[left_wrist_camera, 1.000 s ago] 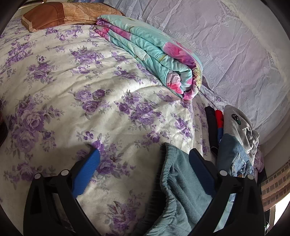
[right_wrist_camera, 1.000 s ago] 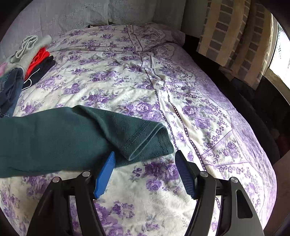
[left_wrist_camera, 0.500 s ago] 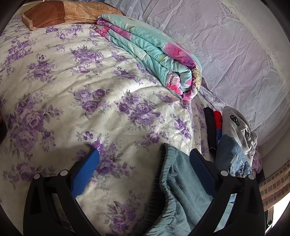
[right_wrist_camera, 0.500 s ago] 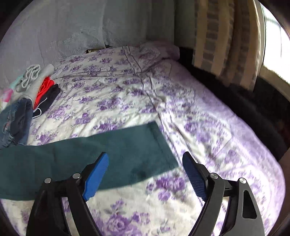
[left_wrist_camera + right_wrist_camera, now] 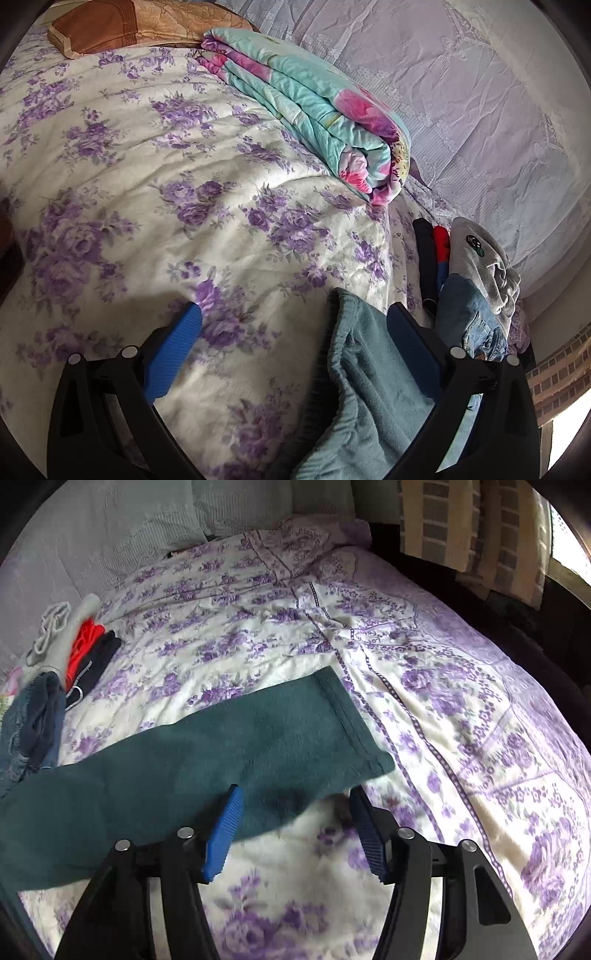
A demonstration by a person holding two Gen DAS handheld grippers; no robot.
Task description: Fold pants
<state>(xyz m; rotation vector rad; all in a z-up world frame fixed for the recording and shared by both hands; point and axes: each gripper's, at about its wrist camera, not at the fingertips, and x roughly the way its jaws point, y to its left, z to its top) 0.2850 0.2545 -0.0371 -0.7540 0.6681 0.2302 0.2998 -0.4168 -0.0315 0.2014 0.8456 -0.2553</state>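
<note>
Pants (image 5: 192, 760) flat on bedspread (image 5: 461, 709), leg hem toward right; right hand-held gripper (image 5: 295, 830) closing, unclamped; left hand-held gripper (image 5: 295, 332) apart.

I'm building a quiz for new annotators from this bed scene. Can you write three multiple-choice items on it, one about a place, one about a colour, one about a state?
1. Where does the folded turquoise and pink floral quilt lie?
A. on the purple-flowered bedspread, beside the lace-patterned wall covering
B. on the floor
C. on top of the dark green fleece pants

2. What colour are the ribbed pads on the jaws?
A. red
B. blue
C. yellow

3. How does the hem end of the dark green fleece pants lie, seen from the right wrist?
A. rolled into a ball
B. hanging off the bed's edge
C. flat on the bedspread, ahead of the right gripper

Answers:
1 A: the quilt rests on the bedspread along that covering.
2 B: both wrist views show blue pads.
3 C: the leg lies spread out with its stitched hem straight.
</note>
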